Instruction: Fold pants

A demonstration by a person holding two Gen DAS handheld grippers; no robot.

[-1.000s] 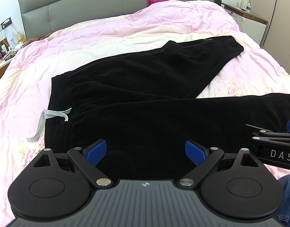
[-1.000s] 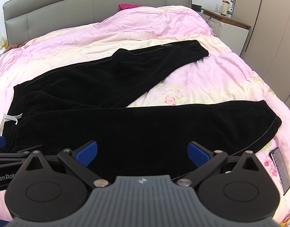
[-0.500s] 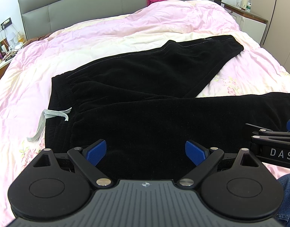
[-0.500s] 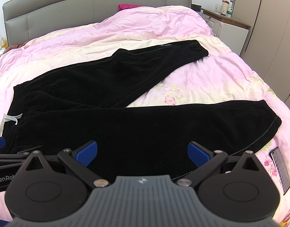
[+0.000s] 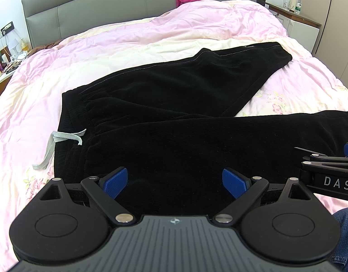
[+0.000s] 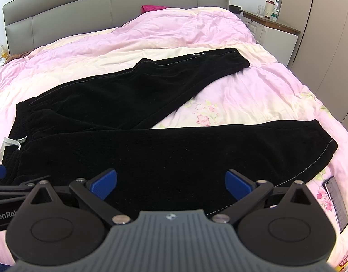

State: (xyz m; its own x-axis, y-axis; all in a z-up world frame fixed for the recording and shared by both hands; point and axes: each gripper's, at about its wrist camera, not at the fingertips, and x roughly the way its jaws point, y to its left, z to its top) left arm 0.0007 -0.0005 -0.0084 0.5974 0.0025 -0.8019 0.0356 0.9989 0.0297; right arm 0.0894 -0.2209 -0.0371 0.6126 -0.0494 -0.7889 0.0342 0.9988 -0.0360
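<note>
Black pants lie flat on the pink bed, waistband to the left, the two legs spread apart in a V toward the right; they also show in the right wrist view. A grey drawstring hangs off the waistband. My left gripper is open and empty over the near leg by the waist. My right gripper is open and empty over the near leg, further toward its cuff. The right gripper shows at the right edge of the left wrist view.
The pink and cream duvet covers the bed, with a grey headboard behind. A phone lies on the duvet near the near cuff. Nightstands stand at both sides. A denim-clad knee is at the lower right.
</note>
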